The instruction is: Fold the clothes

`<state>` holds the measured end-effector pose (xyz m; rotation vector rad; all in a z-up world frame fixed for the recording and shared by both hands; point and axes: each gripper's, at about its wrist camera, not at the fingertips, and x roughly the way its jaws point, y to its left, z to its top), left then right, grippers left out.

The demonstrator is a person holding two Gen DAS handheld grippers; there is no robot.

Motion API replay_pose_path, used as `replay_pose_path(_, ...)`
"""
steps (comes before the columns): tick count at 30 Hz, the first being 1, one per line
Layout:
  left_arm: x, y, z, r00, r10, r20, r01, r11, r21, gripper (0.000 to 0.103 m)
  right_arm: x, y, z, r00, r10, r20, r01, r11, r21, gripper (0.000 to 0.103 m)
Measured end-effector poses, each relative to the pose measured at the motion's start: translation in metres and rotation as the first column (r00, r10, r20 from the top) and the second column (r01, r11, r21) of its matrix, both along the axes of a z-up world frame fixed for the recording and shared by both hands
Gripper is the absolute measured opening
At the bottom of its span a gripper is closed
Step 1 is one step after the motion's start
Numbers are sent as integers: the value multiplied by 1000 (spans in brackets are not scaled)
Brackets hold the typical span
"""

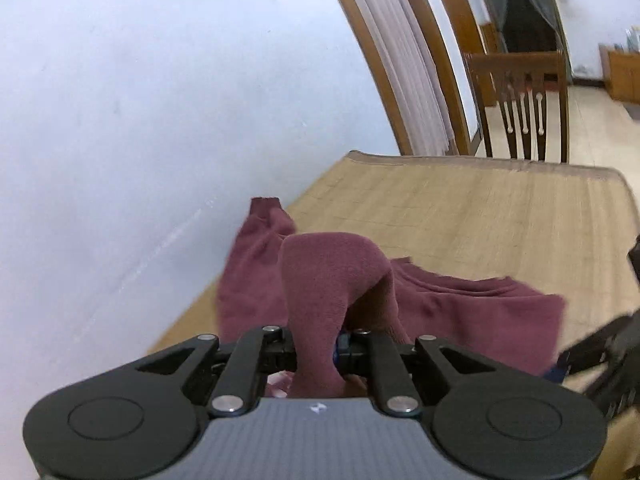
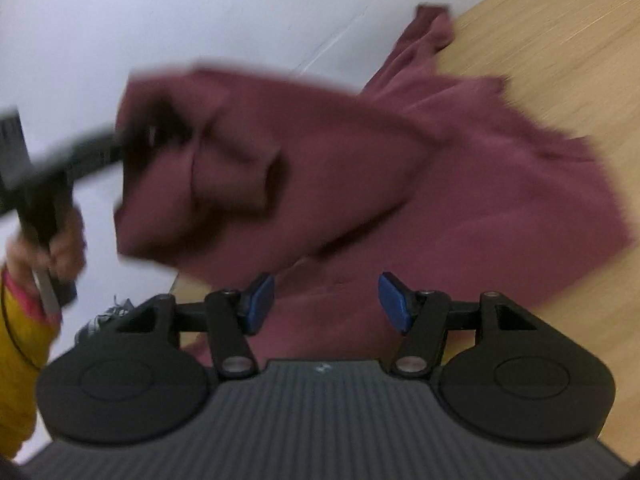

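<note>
We noted the woven mat (image 1: 460,216) covering the table beside a white wall (image 1: 120,120), a wooden chair (image 1: 524,104) at the far end toward one o'clock. The maroon sweater (image 2: 460,200) lay spread along the wall side of the mat, one sleeve (image 1: 266,216) trailing toward eleven o'clock. It looked soft, thick and limp, light enough for one pinch to raise, though likely to sag and drag. The left gripper (image 1: 316,348) was closed tight on a gathered fold, which stood up in a hump at twelve o'clock. The right gripper (image 2: 326,304) stood about half open over the near hem, pads (image 2: 394,304) clear of cloth. We judged hem corners and shoulder seams the best holds.
</note>
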<state>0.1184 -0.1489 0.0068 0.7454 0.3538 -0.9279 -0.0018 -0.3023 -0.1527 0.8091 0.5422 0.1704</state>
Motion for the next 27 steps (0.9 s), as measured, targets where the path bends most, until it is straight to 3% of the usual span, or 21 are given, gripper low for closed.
replay_pose_path(3,32,-11,-12,1000,-14,24,13,999,48,24,51,22,-9,998,12,-60,-12,1000,-2,61)
replay_pose_path(4,44,-16,-20,999,-11,34,8,997,73,28,67,28,-14,995,1,-99,-5,999,-41,61)
replay_pose_path(7,78,-22,-49,993,38,108,-52,990,132,51,97,44,-33,975,-53,-217,21,989,-148,58)
replay_pose_path(9,102,-21,-66,988,88,127,-106,984,141,65,103,52,-37,969,-76,-234,28,979,-200,58)
replay_pose_path(15,176,-17,-86,971,236,29,-237,966,106,68,103,74,-31,971,-71,-227,-8,945,-328,58)
replay_pose_path(17,185,-8,-84,964,265,-30,-262,962,75,68,114,70,-30,965,-94,-245,11,947,-320,59)
replay_pose_path(21,184,24,-90,946,301,-118,-301,953,24,73,119,51,-12,971,-96,-218,57,983,-177,62)
replay_pose_path(24,176,50,-99,915,357,-190,-360,933,20,73,140,27,0,980,-108,-167,92,991,-98,62)
replay_pose_path(27,155,77,-105,884,404,-234,-411,911,22,74,177,4,-1,977,-130,-169,122,991,-54,73)
